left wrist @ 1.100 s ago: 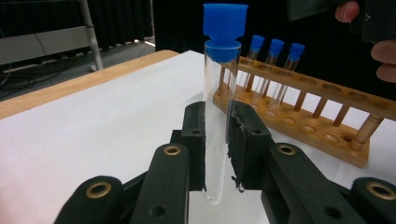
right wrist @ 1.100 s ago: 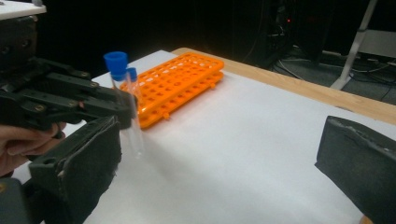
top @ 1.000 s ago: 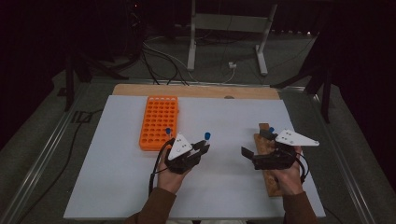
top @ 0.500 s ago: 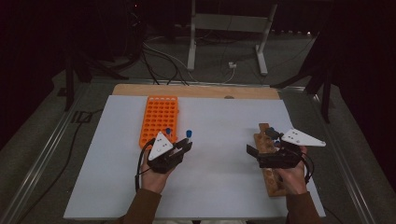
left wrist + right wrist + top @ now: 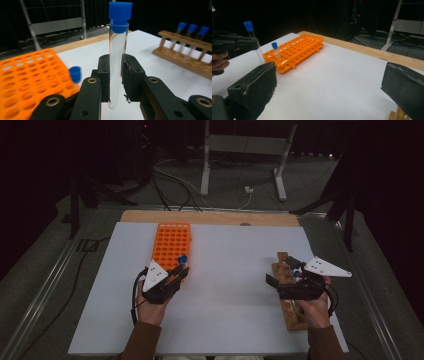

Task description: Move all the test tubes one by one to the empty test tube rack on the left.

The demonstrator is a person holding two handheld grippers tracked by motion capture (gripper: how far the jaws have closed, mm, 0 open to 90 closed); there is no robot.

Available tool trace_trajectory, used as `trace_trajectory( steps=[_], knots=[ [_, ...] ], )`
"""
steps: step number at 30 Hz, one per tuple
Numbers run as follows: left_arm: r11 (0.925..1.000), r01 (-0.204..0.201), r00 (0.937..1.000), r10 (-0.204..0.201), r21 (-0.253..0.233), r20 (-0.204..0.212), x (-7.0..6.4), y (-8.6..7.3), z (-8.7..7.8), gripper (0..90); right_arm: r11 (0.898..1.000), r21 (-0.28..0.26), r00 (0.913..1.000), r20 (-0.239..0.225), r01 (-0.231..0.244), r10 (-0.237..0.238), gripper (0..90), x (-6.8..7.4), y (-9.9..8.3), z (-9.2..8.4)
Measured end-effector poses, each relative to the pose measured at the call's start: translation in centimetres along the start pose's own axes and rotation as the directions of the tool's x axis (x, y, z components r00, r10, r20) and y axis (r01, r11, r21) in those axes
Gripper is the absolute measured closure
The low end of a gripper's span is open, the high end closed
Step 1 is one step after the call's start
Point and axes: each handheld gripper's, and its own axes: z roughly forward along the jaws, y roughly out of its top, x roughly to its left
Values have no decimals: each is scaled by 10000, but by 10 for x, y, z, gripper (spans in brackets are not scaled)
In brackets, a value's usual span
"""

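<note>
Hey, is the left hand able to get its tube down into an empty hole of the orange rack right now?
Probably yes. The left tongs grip the capped tube upright beside the orange rack, whose near holes look open. One tube already stands at the near edge, so steer past it.

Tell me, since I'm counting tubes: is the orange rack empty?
No, one blue-capped tube stands in the orange rack.

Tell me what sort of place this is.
Probably a lab-style test bench in a dark room: an orange tube rack and a wooden rack sit on a white table, a capped test tube is clamped in the left gripper, and cables lie on the floor.
</note>
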Motion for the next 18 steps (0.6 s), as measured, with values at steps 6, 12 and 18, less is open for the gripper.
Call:
trace_trajectory(
  steps=[6, 12, 18],
  knots=[
    [10000, 90, 9982, -88, 41, -597, 11, -5, 2, 782, 10000, -56, 10000, -28, 17, -17, 0, 0, 0, -1],
    [9996, 274, 9937, -264, 84, -1088, 21, -8, 9, 782, 10000, -56, 10000, -43, 34, -35, 0, 0, 0, -1],
    [9987, 452, 9887, -414, 233, -1444, 29, -12, 18, 782, 10000, -57, 10000, -84, 53, -53, 0, 0, 0, -1]
  ],
)
